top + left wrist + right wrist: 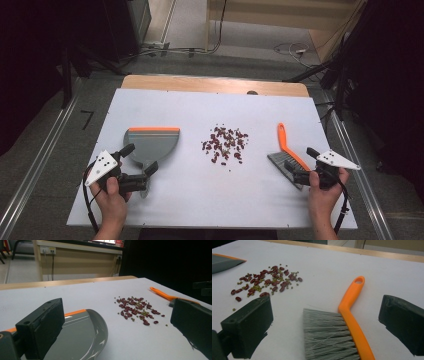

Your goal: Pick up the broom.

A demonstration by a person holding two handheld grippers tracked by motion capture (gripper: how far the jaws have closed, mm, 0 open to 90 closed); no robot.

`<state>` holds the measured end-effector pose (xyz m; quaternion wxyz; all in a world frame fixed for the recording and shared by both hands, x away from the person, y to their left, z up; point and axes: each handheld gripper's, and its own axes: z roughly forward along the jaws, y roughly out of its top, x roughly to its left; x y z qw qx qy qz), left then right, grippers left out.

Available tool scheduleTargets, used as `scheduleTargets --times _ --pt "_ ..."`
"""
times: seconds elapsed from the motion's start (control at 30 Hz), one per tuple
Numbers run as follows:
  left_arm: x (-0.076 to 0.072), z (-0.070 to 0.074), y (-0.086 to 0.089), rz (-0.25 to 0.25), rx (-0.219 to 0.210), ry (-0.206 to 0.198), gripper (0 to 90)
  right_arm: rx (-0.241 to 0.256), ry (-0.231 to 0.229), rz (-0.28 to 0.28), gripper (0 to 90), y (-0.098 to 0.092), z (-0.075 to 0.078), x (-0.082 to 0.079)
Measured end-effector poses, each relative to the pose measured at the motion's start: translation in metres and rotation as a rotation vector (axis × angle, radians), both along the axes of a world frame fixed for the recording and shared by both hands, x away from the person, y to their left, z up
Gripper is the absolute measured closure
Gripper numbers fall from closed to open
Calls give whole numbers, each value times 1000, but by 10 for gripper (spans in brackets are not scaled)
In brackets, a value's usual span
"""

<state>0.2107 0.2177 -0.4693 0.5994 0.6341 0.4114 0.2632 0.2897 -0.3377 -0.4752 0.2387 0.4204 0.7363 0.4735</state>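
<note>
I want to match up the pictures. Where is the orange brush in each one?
High view: the orange brush lies right of centre, by the right gripper.
Left gripper view: its orange handle shows at the right, beyond the beans.
Right gripper view: it lies at bottom centre, between the open jaws.
Shared landmark: the pile of beans on the white table.

Bright even overhead light on the table (210, 200); dark surroundings; soft, slightly blurry frames
</note>
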Motion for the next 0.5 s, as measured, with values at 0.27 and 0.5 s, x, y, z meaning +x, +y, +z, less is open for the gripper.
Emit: scheduleTargets --times 0.27,0.5 --pt "0 4 0 4 8 -5 0 -58 -28 6 0 12 26 0" --pt "-1 6 5 16 8 -9 0 -67 22 -11 0 16 43 15"
